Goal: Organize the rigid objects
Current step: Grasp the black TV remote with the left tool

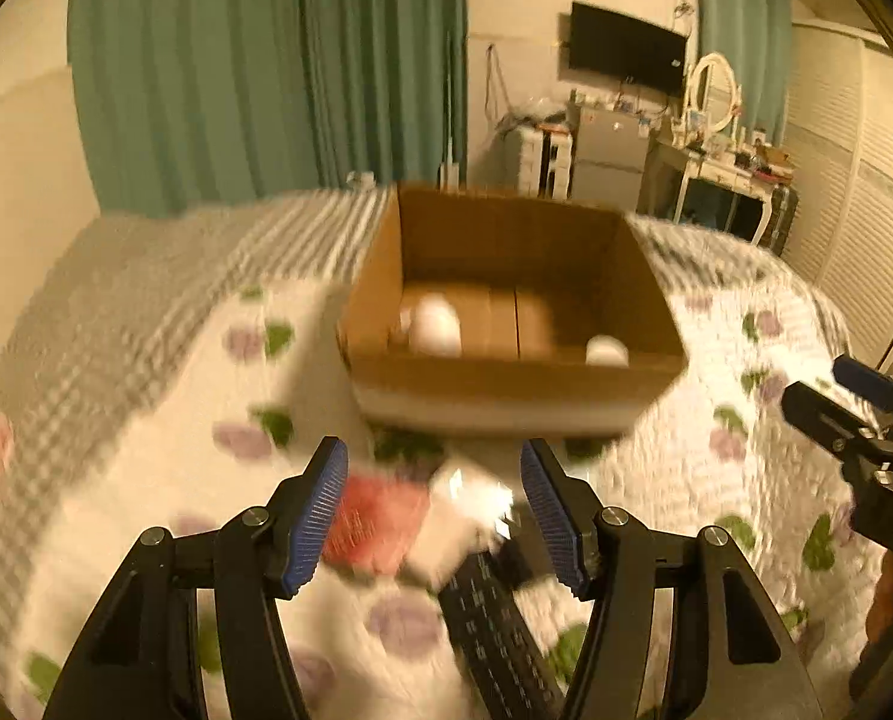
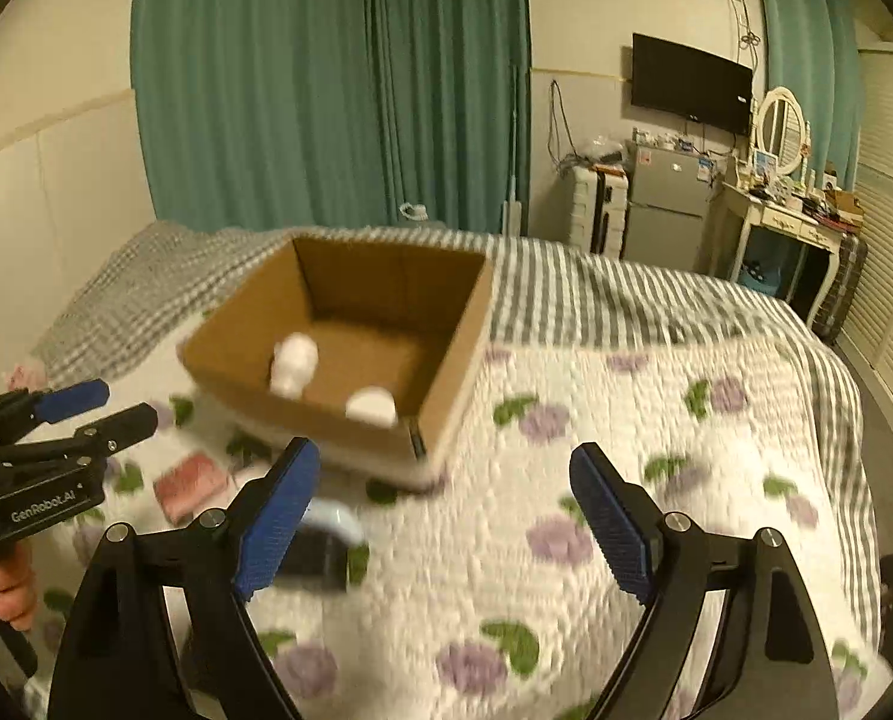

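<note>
An open cardboard box (image 1: 386,276) (image 2: 458,348) stands on the bed with two white objects inside: a taller one (image 1: 437,324) (image 2: 293,363) and a round one (image 1: 607,351) (image 2: 372,405). My left gripper (image 1: 434,516) is open and empty above a red pack (image 1: 377,519) (image 2: 191,483), a white object (image 1: 464,510) and a black remote (image 1: 497,642) lying on the quilt in front of the box. My right gripper (image 2: 443,516) is open and empty over the quilt, right of a dark object with a pale top (image 2: 320,546). Both views are blurred.
The bed has a white floral quilt (image 2: 566,480) over a grey striped cover (image 1: 302,228). Beyond it are green curtains (image 2: 326,78), a small fridge (image 2: 668,204), a dressing table with mirror (image 2: 788,210) and a wall TV (image 2: 689,81).
</note>
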Motion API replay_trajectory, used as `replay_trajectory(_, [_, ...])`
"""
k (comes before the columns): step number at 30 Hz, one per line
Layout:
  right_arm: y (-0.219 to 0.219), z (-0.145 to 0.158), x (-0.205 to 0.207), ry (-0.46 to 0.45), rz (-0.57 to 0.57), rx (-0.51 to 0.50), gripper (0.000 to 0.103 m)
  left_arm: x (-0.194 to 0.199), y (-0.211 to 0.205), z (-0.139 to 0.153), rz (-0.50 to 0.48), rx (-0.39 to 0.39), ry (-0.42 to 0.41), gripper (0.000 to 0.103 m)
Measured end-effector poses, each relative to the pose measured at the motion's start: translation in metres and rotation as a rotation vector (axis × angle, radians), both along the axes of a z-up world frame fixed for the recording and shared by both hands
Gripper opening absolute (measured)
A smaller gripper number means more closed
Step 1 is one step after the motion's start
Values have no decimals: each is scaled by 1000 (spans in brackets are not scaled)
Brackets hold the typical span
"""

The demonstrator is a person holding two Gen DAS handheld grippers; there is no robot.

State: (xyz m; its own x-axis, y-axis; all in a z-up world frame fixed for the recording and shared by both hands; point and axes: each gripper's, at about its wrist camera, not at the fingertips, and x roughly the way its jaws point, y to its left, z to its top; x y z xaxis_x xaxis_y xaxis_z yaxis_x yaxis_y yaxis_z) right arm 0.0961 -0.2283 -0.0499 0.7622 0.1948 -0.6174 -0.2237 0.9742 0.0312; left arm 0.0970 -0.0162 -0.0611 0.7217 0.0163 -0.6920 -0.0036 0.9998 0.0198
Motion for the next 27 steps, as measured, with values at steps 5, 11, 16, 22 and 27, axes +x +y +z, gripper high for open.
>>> replay_trajectory(5, [-1, -32, -11, 72, -8, -15, 87, -4, -11, -60, 0, -20, 149, 63])
replay_trajectory(11, [4, -44, -8, 94, -6, -41, 87, 0, -18, -112, 3, -28, 283, 63])
replay_trajectory(16, [8, -51, -5, 114, -9, -63, 87, 0, -27, -123, -27, 15, 302, 55])
replay_trajectory(22, [13, -51, -8, 101, -4, -80, 87, -18, -20, -103, -12, -16, 284, 42])
replay_trajectory(27, [20, -54, -9, 102, 11, -92, 87, -34, -6, -72, -25, -109, 217, 42])
